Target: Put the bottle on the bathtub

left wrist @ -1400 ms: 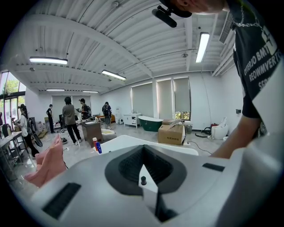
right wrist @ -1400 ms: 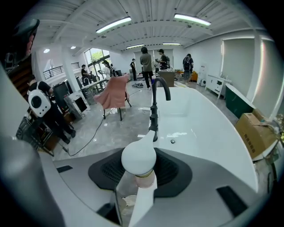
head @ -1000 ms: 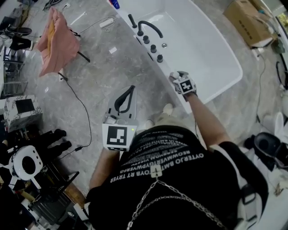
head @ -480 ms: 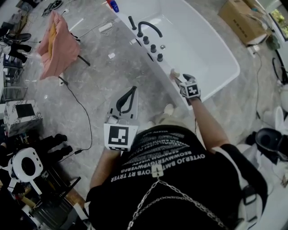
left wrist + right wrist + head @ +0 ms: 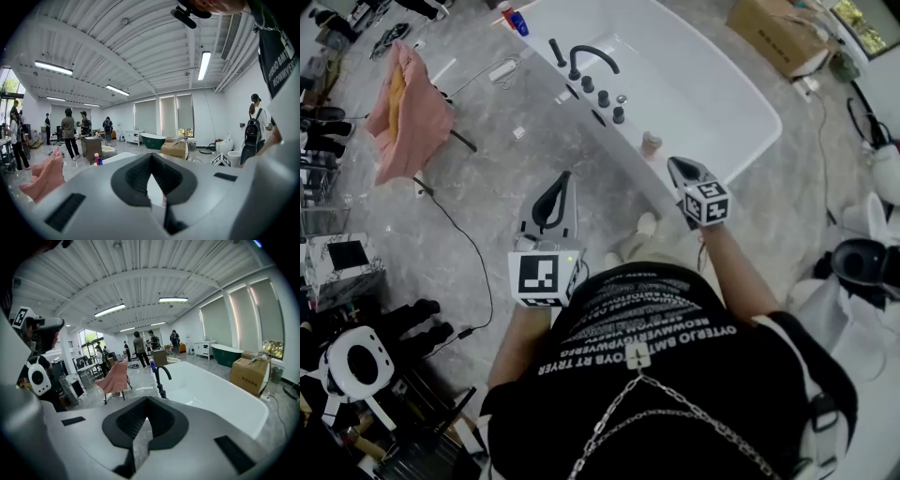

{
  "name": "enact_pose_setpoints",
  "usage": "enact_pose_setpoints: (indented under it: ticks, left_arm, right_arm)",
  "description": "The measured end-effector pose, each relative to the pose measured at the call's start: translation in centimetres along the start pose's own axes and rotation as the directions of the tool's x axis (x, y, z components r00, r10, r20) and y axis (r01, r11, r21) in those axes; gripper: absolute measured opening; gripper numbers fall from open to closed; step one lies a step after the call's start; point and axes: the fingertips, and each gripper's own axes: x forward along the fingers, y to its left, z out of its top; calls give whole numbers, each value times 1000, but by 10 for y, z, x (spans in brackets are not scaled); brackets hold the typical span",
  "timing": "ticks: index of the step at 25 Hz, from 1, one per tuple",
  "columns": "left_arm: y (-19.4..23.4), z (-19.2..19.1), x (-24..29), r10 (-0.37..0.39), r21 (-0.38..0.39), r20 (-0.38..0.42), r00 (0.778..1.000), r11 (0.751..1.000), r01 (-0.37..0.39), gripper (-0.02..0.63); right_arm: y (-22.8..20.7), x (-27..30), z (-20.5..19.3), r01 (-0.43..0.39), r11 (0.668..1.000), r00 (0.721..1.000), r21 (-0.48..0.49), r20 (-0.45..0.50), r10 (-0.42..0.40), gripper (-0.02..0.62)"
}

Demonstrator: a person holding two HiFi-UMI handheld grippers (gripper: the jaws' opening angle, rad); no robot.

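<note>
Bottle (image 5: 651,143): I see it upright on the bathtub (image 5: 741,122) rim, near my right gripper (image 5: 675,165), not touching.
Right gripper: jaws pressed together, empty.
Left gripper (image 5: 563,180): closed too, over open grey floor (image 5: 502,164).

Open studio hall; freestanding bathtub (image 5: 705,94), ceiling strip lights (image 5: 53,67), people (image 5: 70,132) about.

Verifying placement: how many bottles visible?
3: pale bottle on the bathtub rim by the right gripper; red-capped bottle and blue bottle at its far corner. Others may be hidden.
</note>
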Motion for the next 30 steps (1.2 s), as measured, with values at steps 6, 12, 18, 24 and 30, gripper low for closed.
enact_pose_setpoints:
  ticks: [6,12,18,24,30]
  left_arm:
    - [-1,3,-21,27,8,57,998,1000,-27,2]
    - [-2,6,-34,35,38,82,996,999,-39,2]
    - [1,9,-49,60,52,111,992,996,-67,2]
    - [-8,22,-47,-1,101,151,989,995,-15,2]
    - [-24,28,-47,-17,56,168,986,998,7,2]
  right_arm:
    - [57,-58,39,-40,995,995,-92,89,48,2]
    - [111,-112,101,-74,979,970,-191,213,115,2]
    - [139,-147,130,-71,964,956,-257,259,139,2]
    - [143,-156,148,-14,950,956,-313,275,105,2]
    - [139,-163,151,-12,949,956,-315,274,103,2]
